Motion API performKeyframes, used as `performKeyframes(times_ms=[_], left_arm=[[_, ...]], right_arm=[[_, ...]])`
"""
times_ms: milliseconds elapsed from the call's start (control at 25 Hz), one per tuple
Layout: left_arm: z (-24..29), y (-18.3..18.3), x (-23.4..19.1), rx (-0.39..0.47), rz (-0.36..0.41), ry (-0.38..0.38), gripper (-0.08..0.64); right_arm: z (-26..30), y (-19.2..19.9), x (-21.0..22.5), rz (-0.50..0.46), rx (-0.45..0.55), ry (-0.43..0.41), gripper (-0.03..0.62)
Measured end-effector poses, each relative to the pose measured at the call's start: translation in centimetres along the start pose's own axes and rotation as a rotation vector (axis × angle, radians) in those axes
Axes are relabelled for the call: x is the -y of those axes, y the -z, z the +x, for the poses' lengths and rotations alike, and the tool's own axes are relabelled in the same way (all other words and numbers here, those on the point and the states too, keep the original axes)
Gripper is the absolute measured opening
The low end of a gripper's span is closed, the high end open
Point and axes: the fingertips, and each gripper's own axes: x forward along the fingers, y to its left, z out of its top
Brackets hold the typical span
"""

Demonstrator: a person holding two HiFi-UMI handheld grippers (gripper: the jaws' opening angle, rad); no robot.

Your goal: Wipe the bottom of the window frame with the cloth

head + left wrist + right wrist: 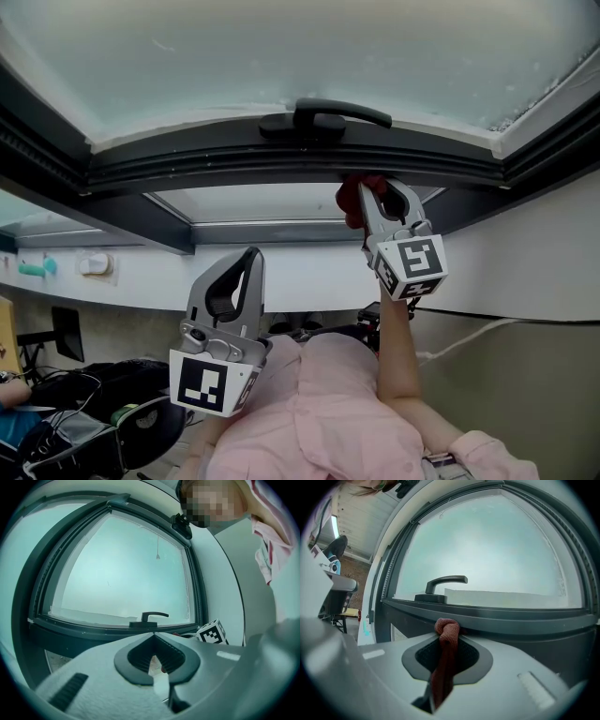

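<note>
Frosted glass fills a dark window frame [281, 164] with a handle [328, 114]. The right hand-held gripper [380, 185] is up high on a stretched arm [398, 347]. It pinches a red cloth [350, 199] that touches the frame's bottom edge. The left hand-held gripper [251, 253] hangs lower, jaws pressed together, holding nothing.

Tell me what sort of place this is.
Probably an indoor workroom or office, beside a window: a dark window frame with a lever handle, a plain white wall, and a heap of cables and dark gear lower left. The right gripper holds a red cloth at the frame.
</note>
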Motion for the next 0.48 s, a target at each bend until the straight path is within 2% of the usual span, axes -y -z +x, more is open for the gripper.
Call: performKeyframes(times_ms=[480], left_arm=[[0.93, -0.01, 0.73, -0.004, 0.004, 0.012, 0.0]], right_arm=[[-0.06, -0.02, -0.01, -0.012, -0.002, -0.033, 0.051]])
